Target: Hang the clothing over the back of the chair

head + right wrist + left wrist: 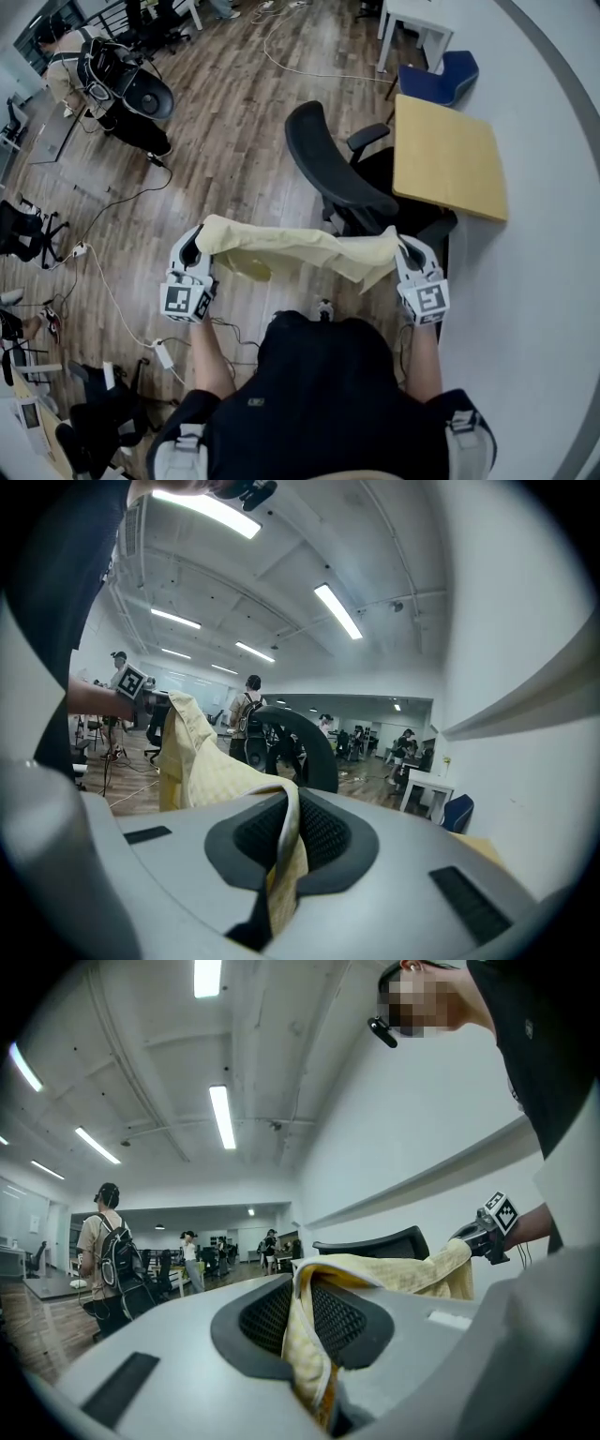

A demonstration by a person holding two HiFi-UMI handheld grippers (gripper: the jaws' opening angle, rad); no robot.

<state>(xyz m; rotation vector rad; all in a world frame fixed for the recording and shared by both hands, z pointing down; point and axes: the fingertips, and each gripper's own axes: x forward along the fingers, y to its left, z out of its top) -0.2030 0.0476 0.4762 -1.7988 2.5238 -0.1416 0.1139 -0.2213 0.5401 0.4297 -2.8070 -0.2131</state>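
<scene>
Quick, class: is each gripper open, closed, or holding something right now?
Left gripper: closed, fingers clamping one end of the yellow garment.
Right gripper: closed, fingers clamping the other end of the yellow garment.

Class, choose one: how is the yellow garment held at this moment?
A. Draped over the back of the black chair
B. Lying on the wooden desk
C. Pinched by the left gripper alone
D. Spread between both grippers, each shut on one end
D: the yellow garment spans from the left gripper to the right gripper. Each gripper view shows cloth clamped between the jaws, and the garment is not yet on the chair back.
</scene>
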